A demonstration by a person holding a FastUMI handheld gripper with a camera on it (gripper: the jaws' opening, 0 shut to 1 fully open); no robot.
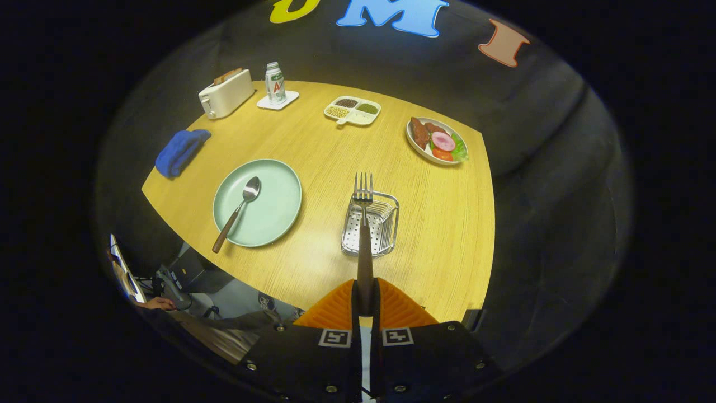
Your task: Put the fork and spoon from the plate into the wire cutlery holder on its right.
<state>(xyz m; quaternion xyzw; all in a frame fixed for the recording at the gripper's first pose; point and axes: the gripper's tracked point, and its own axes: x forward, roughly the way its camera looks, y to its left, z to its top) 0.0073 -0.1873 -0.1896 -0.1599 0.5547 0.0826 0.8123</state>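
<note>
Right now my hand-held gripper (365, 299) pinches the fork (363, 224) by its handle, tines over the wire cutlery holder (371, 224) at twelve o'clock. On the pale wooden desk (442, 235), the spoon (238, 211) lies on the green plate (274, 212) at ten o'clock. Dark cloth walls surround the desk.

Fork (363, 224) handle end hidden between the closed fingers (335, 308); its shaft masks part of the wire cutlery holder (386, 224). Bottle (274, 83) label too small to read. Worktop (436, 246) near edge hidden behind the fingers.
</note>
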